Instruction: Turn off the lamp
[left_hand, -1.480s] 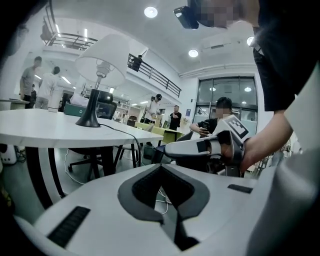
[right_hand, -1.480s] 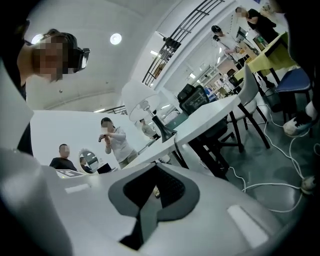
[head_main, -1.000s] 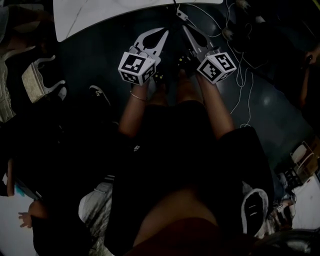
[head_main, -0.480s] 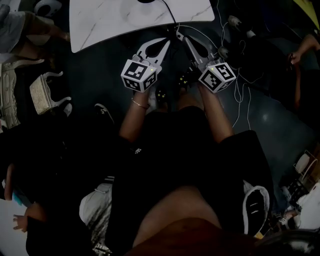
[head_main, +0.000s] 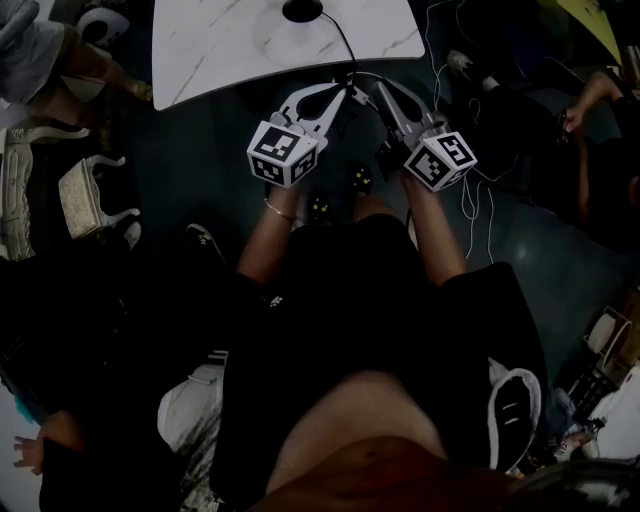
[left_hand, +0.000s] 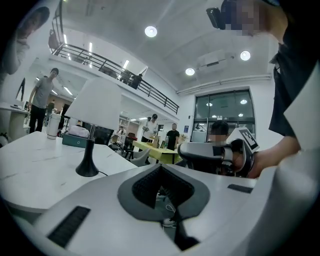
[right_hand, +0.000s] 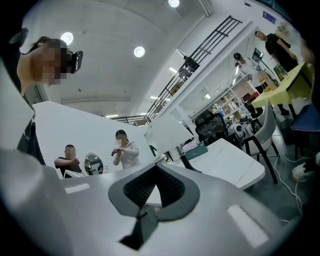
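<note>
Lamp: white shade on a thin stem with a black flared base. It stands upright on the white marble surface, toward its far edge. In the head view only the round black base shows, cut by the top of the frame. Whether it is lit cannot be told. Black cord: runs from the lamp base across the surface to the near edge and leaves it between the two tools. Left tool: jaws closed tip to tip, nothing between the pads. It is held about level just off the near edge of the surface. The lamp stands ahead of it and off to its left, well apart and untouched. Right tool: jaws fully together, holding nothing. It sits just beside the left tool at the same near edge, the two sets of tips close to each other. In the right gripper view the lamp's shade and stem show just past its tips, slightly to the right, and clear of them. Teal box and white cup: on the surface beyond the lamp, seen in the left gripper view.
</note>
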